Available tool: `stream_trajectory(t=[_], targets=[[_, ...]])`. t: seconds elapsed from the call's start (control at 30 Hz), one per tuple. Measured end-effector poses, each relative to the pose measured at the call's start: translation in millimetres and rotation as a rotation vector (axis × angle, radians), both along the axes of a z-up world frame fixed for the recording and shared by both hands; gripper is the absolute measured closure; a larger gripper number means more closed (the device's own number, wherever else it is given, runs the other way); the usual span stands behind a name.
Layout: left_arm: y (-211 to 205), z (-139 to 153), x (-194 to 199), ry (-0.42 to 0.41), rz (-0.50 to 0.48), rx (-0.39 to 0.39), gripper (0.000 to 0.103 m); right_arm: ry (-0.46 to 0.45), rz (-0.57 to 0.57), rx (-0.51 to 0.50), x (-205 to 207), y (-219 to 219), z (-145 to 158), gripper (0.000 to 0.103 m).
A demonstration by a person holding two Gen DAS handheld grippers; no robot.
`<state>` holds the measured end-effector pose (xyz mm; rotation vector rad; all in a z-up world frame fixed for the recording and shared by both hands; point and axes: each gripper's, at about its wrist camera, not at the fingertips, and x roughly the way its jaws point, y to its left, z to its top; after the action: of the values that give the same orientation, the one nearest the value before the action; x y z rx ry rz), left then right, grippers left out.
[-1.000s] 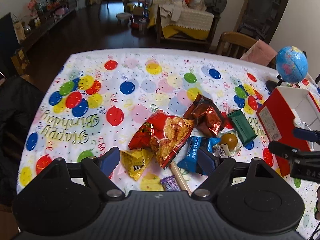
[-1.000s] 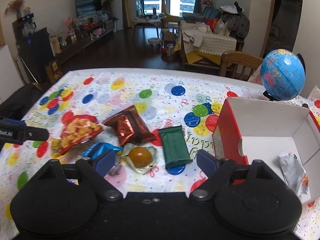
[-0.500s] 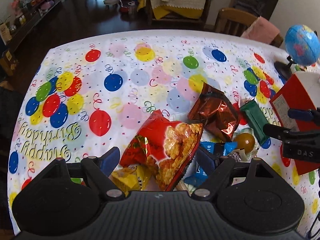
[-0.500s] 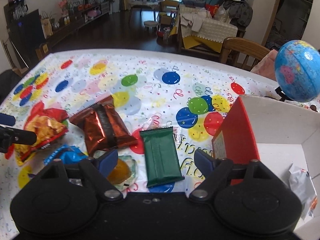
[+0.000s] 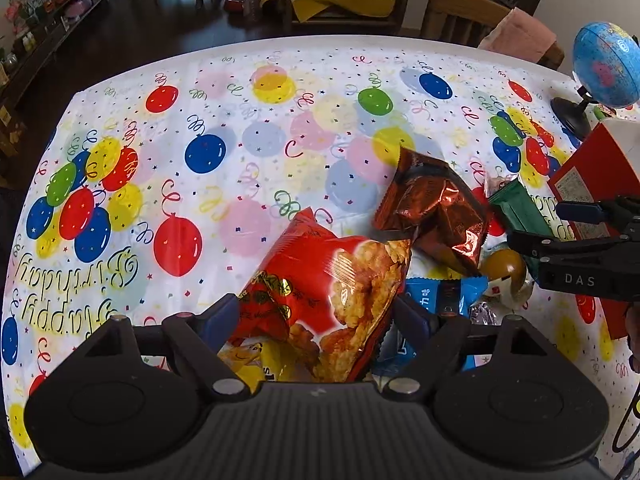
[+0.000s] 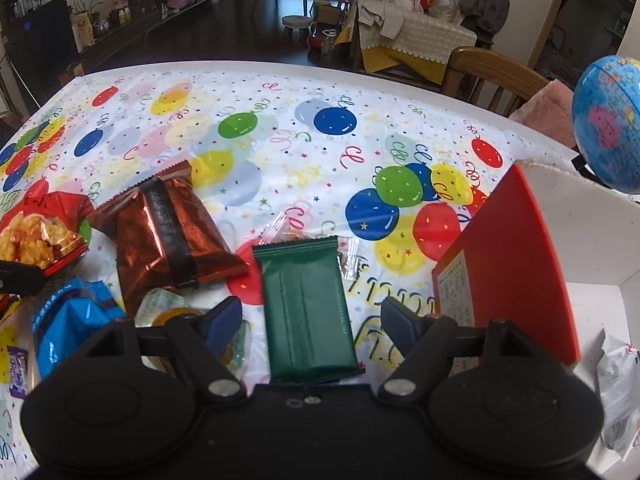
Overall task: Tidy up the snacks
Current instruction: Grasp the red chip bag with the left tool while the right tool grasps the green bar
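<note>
The left gripper [image 5: 318, 314] is spread around the red chip bag [image 5: 328, 292], whose lower end hides behind the gripper body. The right gripper [image 6: 312, 316] is spread over the green packet [image 6: 306, 312], its near edge cut off. Whether either touches is unclear.

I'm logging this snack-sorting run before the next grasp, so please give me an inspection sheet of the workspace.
Surface: balloon tablecloth covers the table.
Job's things: red chip bag lies between the left fingers; brown foil bag, green packet, blue packet and jelly cup lie on the cloth; red box is open, holding a white wrapper.
Clutter: globe.
Grippers: left gripper open around the chip bag; right gripper open over the green packet.
Cables: nothing seen.
Surroundings: wooden chair, sofa behind.
</note>
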<state>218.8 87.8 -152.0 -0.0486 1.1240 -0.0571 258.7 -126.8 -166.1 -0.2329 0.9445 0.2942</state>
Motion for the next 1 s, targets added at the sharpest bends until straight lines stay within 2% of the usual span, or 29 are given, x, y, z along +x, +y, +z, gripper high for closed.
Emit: stream_trajectory(t=[0.13,0.23,0.3,0.37,0.5,0.63,0.67,0.77,0.8,0.83,1.0], targets=[[3.7,0.7,-0.2,-0.007,0.016,-0.022,0.019,0.013,-0.008,0.01,4.7,-3.0,-4.1,0.031],[9.3,-0.4,-1.0,-0.005,0.036,-0.053,0.019,0.024,-0.014,0.026,6.8,-4.8,-6.2,0.037],[12.8,-0.9,-1.7,-0.002,0.048,-0.074,0.021,0.036,-0.015,0.041,7.4,-5.7,-7.6,0.047],[16.0,-1.2,-2.4,0.0,0.061,-0.094,0.022,0.037,-0.019,0.047,7.0,-6.1,-8.2,0.049],[17.1,1.7,-4.9,-0.011,0.076,-0.101,0.031,0.035,-0.024,0.043,6.7,-5.5,-8.6,0.058],[15.7,5.0,-7.7,-0.021,0.084,-0.093,0.04,0.024,-0.031,0.028,3.0,-4.4,-7.5,0.059],[16.0,5.6,-8.6,-0.024,0.083,-0.098,0.049,0.022,-0.039,0.03,2.3,-5.5,-6.7,0.059],[17.3,7.0,-10.2,-0.027,0.092,-0.097,0.051,0.016,-0.062,0.037,-1.0,-10.4,-3.1,0.059],[17.8,7.3,-10.9,-0.031,0.095,-0.095,0.062,0.017,-0.069,0.042,-2.4,-12.3,-1.6,0.059],[18.2,8.0,-11.7,-0.033,0.096,-0.092,0.066,0.017,-0.075,0.047,-4.3,-14.2,0.4,0.059],[17.0,11.2,-16.0,-0.039,0.099,-0.074,0.07,0.0,-0.091,0.075,-18.0,-20.2,15.3,0.059]])
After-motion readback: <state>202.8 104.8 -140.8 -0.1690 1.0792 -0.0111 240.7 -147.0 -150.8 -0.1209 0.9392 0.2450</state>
